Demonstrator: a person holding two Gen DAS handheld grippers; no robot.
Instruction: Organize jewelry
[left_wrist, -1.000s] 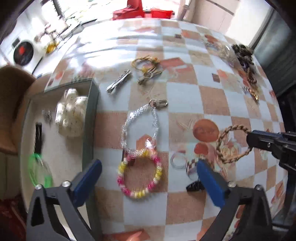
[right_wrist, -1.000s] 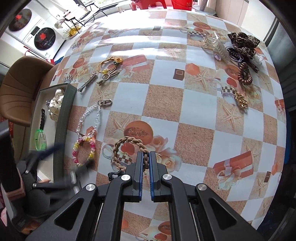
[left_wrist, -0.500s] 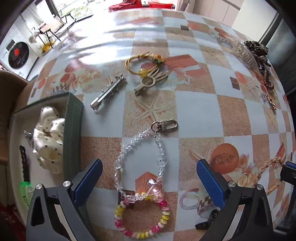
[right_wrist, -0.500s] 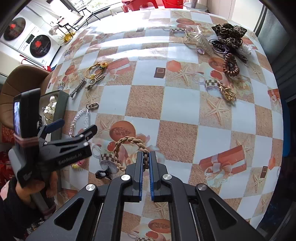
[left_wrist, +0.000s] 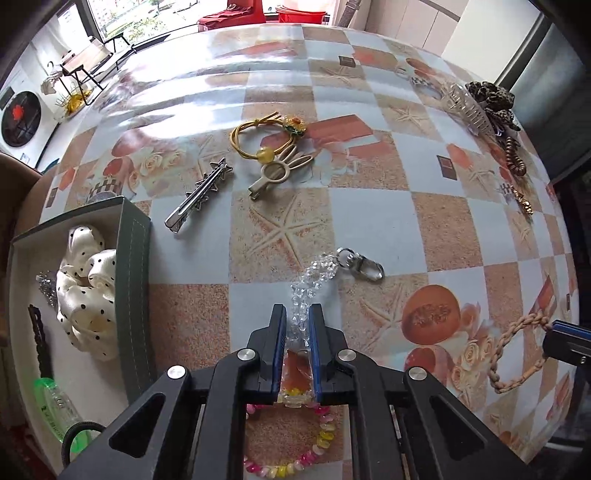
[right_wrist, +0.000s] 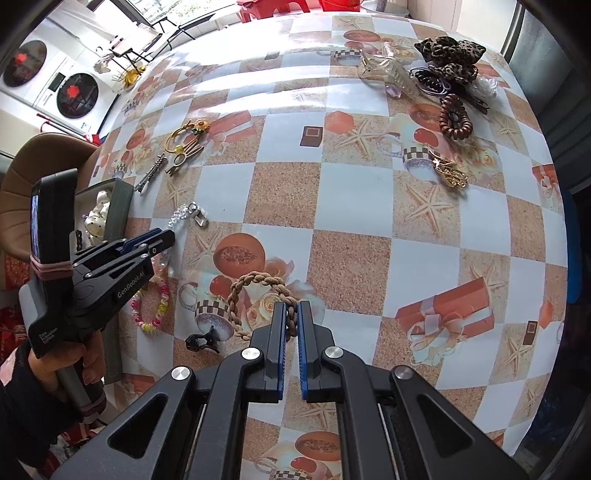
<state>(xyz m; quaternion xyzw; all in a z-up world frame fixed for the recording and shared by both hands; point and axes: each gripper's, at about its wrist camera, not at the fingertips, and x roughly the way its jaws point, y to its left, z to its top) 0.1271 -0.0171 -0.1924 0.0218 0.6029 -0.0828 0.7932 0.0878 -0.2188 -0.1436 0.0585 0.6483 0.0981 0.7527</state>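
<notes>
Two tools clamped, left tool (left_wrist: 297, 319) on crystal bead strand (left_wrist: 308, 286), right tool (right_wrist: 291, 319) on braided bracelet (right_wrist: 258, 295)

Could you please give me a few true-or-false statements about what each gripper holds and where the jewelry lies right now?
1. The left gripper is shut on the clear bead chain. True.
2. The right gripper is open above bare table. False: it is shut on the braided rope bracelet.
3. The polka-dot scrunchie lies inside the green box. True.
4. The star hair clip is inside the box. False: it lies on the tablecloth, beside the box.
</notes>
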